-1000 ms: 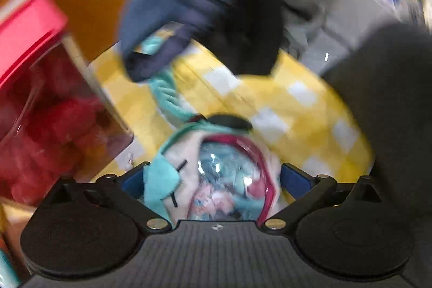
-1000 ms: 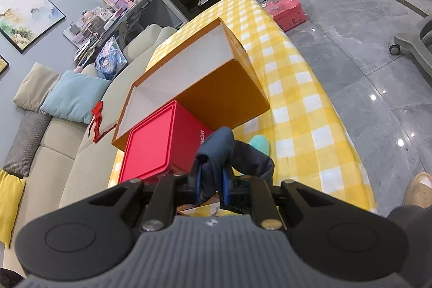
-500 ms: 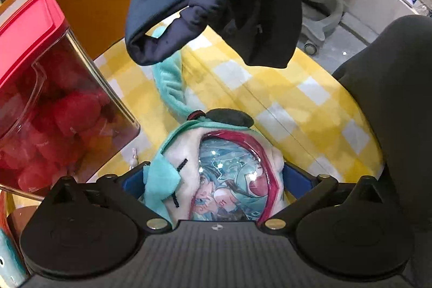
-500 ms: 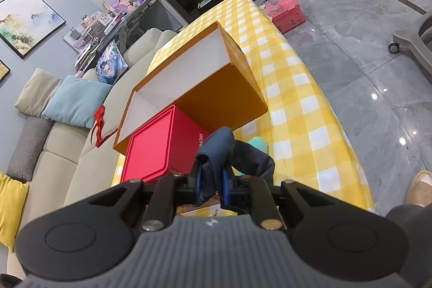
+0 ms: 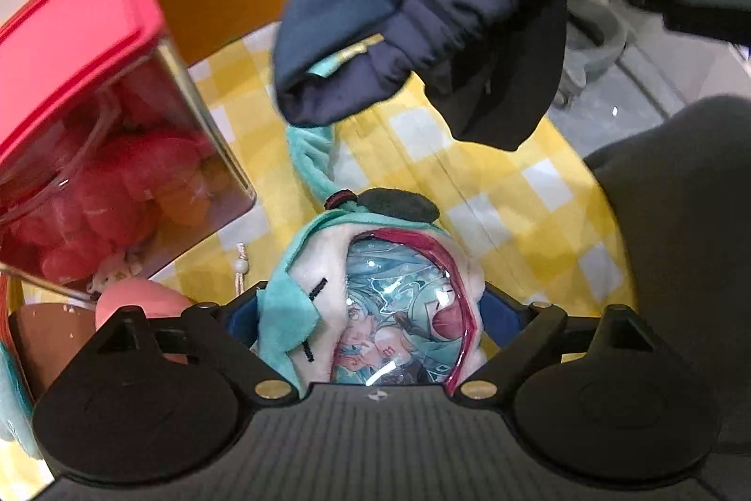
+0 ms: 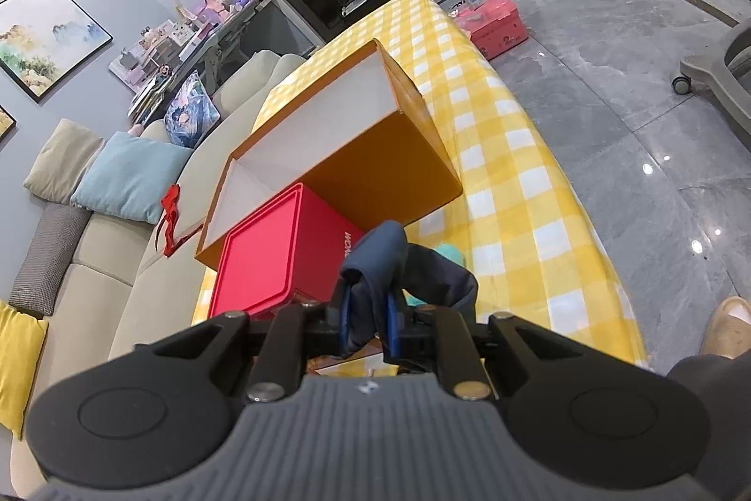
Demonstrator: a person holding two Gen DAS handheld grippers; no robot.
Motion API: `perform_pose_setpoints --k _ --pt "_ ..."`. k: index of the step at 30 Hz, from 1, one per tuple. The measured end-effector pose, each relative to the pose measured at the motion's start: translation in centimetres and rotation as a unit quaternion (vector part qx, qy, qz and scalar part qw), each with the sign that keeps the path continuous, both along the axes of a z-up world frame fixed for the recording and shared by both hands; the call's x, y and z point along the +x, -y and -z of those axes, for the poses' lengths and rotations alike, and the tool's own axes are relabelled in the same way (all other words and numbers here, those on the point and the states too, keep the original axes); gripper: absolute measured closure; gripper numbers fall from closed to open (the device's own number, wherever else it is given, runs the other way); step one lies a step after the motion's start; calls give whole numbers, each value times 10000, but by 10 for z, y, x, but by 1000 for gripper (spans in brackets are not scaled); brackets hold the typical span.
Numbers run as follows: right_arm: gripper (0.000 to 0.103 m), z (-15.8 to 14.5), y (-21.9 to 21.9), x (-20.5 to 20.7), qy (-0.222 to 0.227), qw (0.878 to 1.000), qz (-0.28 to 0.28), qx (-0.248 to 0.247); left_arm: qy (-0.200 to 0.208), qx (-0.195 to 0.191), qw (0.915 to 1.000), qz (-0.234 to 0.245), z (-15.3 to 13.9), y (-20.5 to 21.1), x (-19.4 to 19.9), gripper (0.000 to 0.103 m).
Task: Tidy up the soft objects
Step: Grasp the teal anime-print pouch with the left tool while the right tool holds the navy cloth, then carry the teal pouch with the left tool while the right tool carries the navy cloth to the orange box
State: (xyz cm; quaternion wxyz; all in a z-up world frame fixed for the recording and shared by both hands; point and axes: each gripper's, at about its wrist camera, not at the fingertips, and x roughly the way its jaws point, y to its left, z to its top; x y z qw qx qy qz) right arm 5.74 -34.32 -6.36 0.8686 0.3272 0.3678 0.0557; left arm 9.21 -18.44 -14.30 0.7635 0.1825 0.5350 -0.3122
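Two grips — my right gripper (image 6: 368, 325) pinches the dark blue cloth (image 6: 382, 266) above the surface's (image 6: 511, 191) near end, my left gripper (image 5: 371, 313) clamps the teal plush pouch (image 5: 375, 304). Boxes — orange box (image 6: 385, 167), red-lidded box (image 6: 277, 257) — crowd the left; the right edge lies bare.

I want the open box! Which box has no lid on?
The big orange box: its top is open, showing white inside. The red-lidded box beside it is closed.
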Motion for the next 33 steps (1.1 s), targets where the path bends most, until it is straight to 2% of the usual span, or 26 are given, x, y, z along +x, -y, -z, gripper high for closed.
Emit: perform_pose_setpoints --k 6,13,16,20,24,26,27,31,33 --pt "90 -3 -4 -1 145 9997 -151 -84 64 -728 9955 -605 -33 -37 1 0" --pt "90 -4 -2 -2 206 9998 -43 19 309 -1593 9768 -1399 -75 -94 -3 0" --pt "90 -4 -2 -2 214 9998 -25 10 503 -1967 9623 -1809 -98 -115 -2 0" --pt "90 -4 -3 -1 204 9998 -87 8 680 -2582 9411 -2075 -122 -128 0 0" --pt "90 -4 -4 0 207 9997 -106 17 377 -3576 9045 -2295 -143 -151 9 0" --pt "90 -5 -5 -1 253 9996 -113 37 363 -3902 8880 -2405 -149 -159 15 0" --pt "90 -5 -5 -2 284 9995 -121 50 426 -3970 8836 -2447 -154 -163 16 0" --pt "89 -6 -5 -3 368 9992 -150 95 681 -3929 8789 -2620 -168 -169 24 0" --pt "90 -6 -6 -4 400 9990 -144 123 666 -4015 8709 -2756 -172 -171 28 0"
